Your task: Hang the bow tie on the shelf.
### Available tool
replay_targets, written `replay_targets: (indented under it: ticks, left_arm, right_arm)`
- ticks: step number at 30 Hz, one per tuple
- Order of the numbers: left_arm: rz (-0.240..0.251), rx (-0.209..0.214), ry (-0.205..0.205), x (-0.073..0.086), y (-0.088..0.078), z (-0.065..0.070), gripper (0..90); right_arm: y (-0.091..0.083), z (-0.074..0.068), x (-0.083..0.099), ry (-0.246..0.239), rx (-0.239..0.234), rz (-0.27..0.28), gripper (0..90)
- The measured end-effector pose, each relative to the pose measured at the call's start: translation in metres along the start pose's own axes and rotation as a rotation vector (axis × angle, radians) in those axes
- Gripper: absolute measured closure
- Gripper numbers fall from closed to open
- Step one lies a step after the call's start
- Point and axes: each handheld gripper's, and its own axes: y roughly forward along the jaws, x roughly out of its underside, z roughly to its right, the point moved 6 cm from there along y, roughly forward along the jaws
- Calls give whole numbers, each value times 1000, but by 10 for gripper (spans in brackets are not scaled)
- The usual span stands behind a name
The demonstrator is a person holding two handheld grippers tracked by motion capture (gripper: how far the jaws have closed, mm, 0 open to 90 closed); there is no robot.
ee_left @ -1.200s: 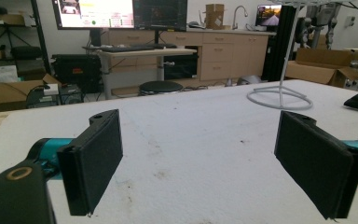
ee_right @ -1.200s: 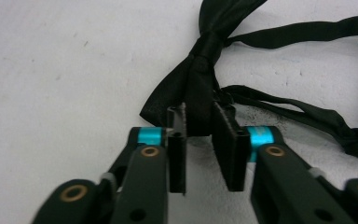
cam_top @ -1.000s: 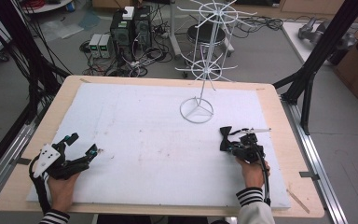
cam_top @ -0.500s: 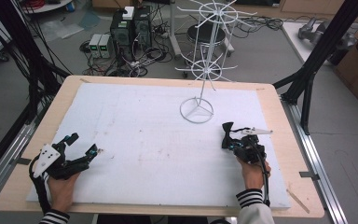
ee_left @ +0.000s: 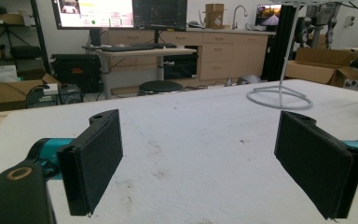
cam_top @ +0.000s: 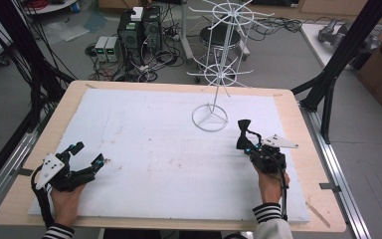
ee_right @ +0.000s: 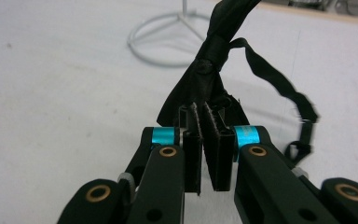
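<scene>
white wire rack (cam_top: 214,84) standing far-centre, bare white mat (cam_top: 149,149) between hands

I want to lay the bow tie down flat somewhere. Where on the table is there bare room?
The widest free patch is the white mat between the open left gripper and the right gripper holding the black bow tie. The far left, beside the wire rack's ring base, is bare too. The ring base and right gripper crowd the right.
</scene>
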Motion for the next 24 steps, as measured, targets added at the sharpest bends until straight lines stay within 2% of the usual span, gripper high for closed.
replay_targets:
  ticks: [2,3,7,11,24]
  left_arm:
    - [1,0,-1,0,0,0,154]
    - [0,0,0,0,0,0,154]
    - [1,0,-2,0,0,0,154]
    - [-1,0,0,0,0,0,154]
    - [-1,-1,-1,0,0,0,154]
  right_arm:
    - [-2,-1,-1,-1,5,16,859]
    - [-5,-1,-5,-13,16,54,859]
    - [-12,-2,-12,-29,25,134,859]
    - [-18,-4,-17,-57,36,189,859]
    - [-24,-4,-30,-42,31,244,858]
